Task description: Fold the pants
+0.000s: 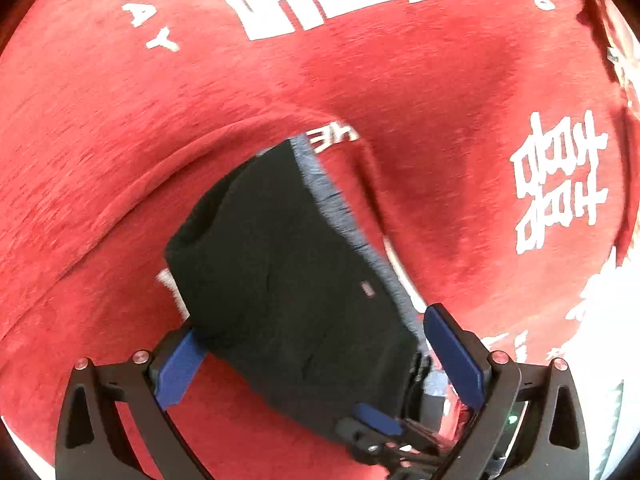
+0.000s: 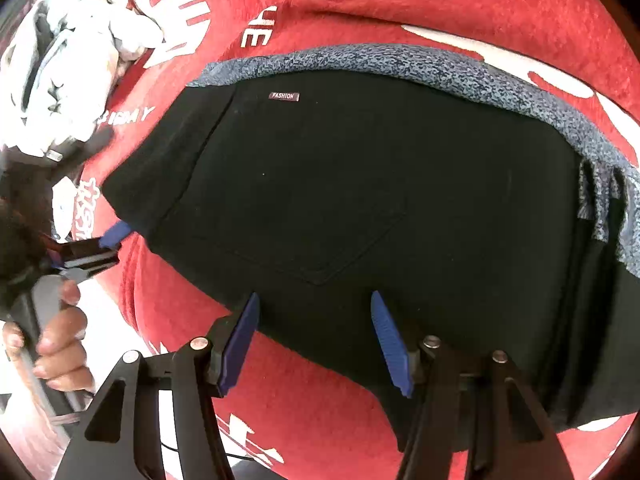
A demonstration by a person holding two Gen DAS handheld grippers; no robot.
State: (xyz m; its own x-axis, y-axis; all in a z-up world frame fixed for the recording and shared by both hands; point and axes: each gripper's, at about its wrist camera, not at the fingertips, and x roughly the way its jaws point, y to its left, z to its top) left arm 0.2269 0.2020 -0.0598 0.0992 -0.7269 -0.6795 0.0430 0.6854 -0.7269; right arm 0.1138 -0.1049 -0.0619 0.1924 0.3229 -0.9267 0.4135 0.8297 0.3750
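Black pants (image 2: 360, 184) lie folded into a compact bundle on a red blanket (image 2: 480, 8). Their speckled grey-blue waistband (image 2: 400, 60) runs along the far edge, and a small "FASHION" label (image 2: 283, 96) shows near it. My right gripper (image 2: 315, 295) stands open over the near edge of the bundle, its blue pads apart and pressing nothing. My left gripper (image 1: 312, 320) is open wide, with the pants (image 1: 280, 264) lying between and below its fingers. In the right wrist view the left gripper (image 2: 110, 240) sits at the bundle's left corner, held by a hand (image 2: 60, 340).
The red blanket (image 1: 120, 140) carries large white lettering and has raised folds around the bundle. A pile of white and grey clothes (image 2: 80, 52) lies at the far left in the right wrist view. A thin dark cable (image 2: 240, 457) lies near the bottom edge.
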